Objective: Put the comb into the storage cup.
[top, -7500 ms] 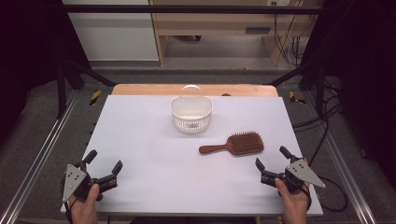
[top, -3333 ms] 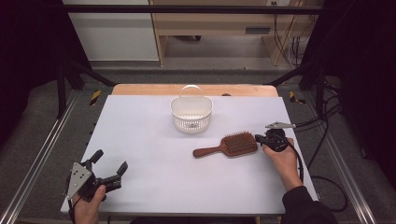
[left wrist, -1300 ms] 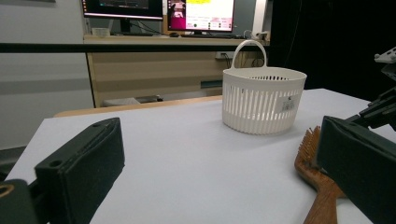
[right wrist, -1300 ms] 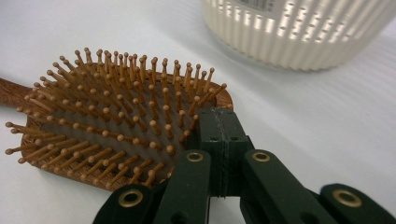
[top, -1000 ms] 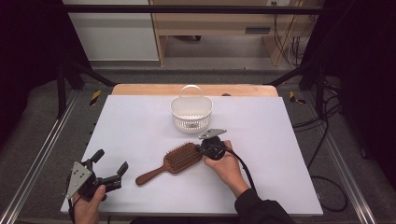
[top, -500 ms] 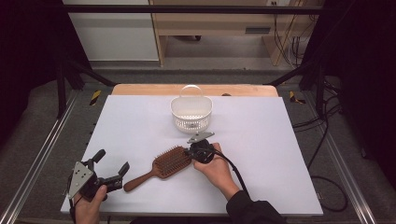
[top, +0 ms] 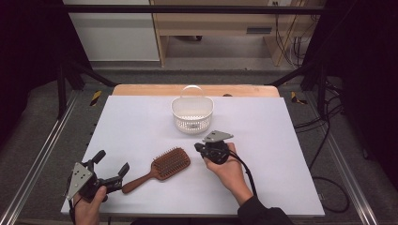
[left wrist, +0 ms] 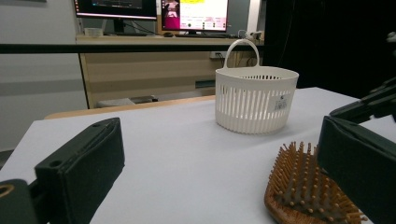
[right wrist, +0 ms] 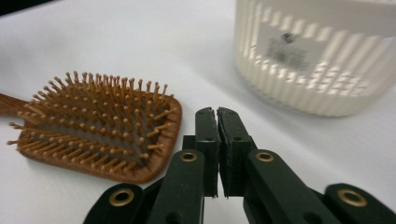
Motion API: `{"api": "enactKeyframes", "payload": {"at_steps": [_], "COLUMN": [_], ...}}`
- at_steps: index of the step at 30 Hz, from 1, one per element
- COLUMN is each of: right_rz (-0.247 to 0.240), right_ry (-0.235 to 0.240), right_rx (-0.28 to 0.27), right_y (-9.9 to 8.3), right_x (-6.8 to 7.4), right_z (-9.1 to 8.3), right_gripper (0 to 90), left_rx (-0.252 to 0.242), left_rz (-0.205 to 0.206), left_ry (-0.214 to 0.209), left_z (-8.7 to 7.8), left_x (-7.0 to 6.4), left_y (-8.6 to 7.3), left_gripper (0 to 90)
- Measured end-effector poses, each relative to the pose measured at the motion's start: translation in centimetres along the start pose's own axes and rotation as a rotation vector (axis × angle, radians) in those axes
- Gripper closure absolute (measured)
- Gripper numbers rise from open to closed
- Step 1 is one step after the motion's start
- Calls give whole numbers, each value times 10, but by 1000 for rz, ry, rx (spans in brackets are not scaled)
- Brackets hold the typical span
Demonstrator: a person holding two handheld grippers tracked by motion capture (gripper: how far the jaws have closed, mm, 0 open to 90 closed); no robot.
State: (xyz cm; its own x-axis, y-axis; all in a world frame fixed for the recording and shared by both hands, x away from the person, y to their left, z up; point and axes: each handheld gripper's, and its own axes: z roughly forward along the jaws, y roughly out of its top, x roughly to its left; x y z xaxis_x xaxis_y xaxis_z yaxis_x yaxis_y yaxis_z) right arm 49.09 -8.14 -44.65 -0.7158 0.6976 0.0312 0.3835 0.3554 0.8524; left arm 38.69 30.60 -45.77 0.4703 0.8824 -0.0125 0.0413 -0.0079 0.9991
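hairbrush (top: 165, 166), basket (top: 192, 114): one each; grippers: two.

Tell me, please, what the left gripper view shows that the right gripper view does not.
The left gripper view takes in the basket's handle, monitors on a wooden desk beyond the table, and its own tongs standing wide open around the brush. The right gripper view has its tongs shut with nothing between them, just off the brush head's edge, plus the start of the brush's handle. Both share the hairbrush, bristles up, the white slatted basket with its label, and the white table.
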Motion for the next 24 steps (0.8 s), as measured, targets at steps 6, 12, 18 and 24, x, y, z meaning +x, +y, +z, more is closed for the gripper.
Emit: {"api": "enactKeyframes", "payload": {"at_steps": [6, 12, 18, 24], "right_rz": [0, 10, 31, 53], "right_ry": [-53, -180, -249, -251], "right_rx": [-122, -232, -336, -390], "right_y": [-21, -53, -73, -78], "right_x": [-20, -37, -50, -58], "right_z": [-49, -92, -114, -124], "right_gripper": [577, 213, 75, 79], "left_rx": [33, 72, 181, 224], "left_rz": [16, 36, 70, 91], "left_ry": [3, 1, 11, -33], "left_z": [4, 10, 25, 32], "left_x": [-1, -10, -18, -28], "left_y": [0, 4, 3, 2], "left_gripper": [10, 12, 19, 19]}}
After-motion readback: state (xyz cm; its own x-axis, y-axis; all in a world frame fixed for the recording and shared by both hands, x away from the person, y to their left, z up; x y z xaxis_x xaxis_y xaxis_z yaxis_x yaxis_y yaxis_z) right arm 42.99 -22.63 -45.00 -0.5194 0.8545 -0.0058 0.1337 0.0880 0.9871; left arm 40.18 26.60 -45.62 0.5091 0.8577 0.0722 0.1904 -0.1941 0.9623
